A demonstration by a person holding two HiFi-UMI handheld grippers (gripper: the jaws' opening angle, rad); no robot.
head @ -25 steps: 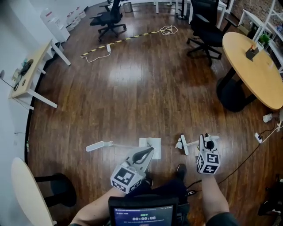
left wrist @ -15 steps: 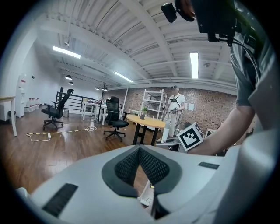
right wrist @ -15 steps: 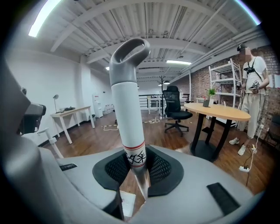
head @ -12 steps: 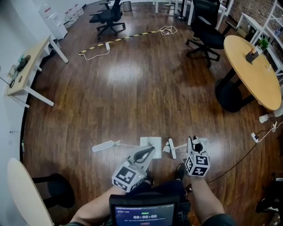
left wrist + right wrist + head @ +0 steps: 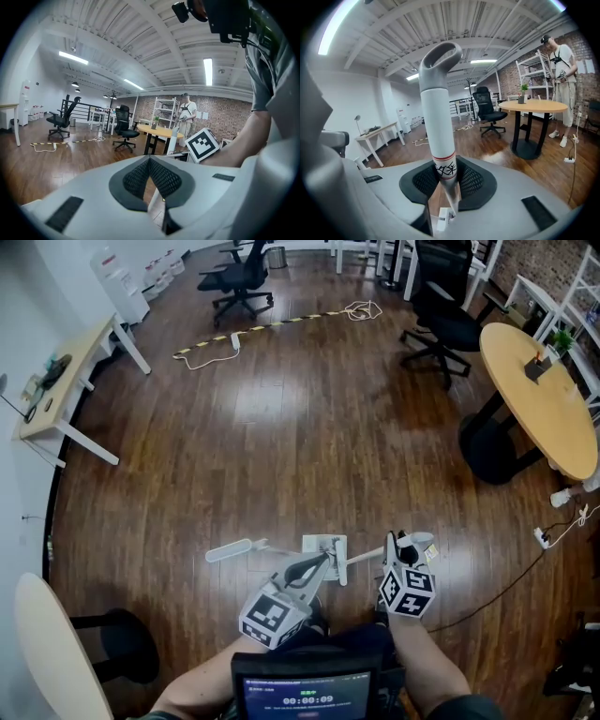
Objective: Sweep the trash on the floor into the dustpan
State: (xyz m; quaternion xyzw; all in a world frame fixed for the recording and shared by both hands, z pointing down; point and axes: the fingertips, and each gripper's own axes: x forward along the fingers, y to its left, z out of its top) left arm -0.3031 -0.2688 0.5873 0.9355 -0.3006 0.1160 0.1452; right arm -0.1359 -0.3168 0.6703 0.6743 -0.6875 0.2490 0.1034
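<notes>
the right claw (image 5: 397, 547) has swung toward 9 o'clock over the last second. it dragged the broom (image 5: 364, 556) so that its narrow white head (image 5: 339, 565) now sits against the 3 o'clock edge of the dustpan (image 5: 323, 542). a second ago bare floor (image 5: 281, 427) lay between them, so i judge the stroke nearly finished. the trash is too small to make out; only faint marks show on the pan.

the right claw is clamped tight on the broom's smooth, round white stick, just under a red band and black lettering; a grey loop caps the stick. the left claw (image 5: 317, 564) has its meshed pads pressed nearly together on a thin white strip, seemingly part of the flat, pale plastic dustpan. the dustpan's slim handle (image 5: 230, 549) runs toward 9 o'clock. the floor is glossy dark wood.
</notes>
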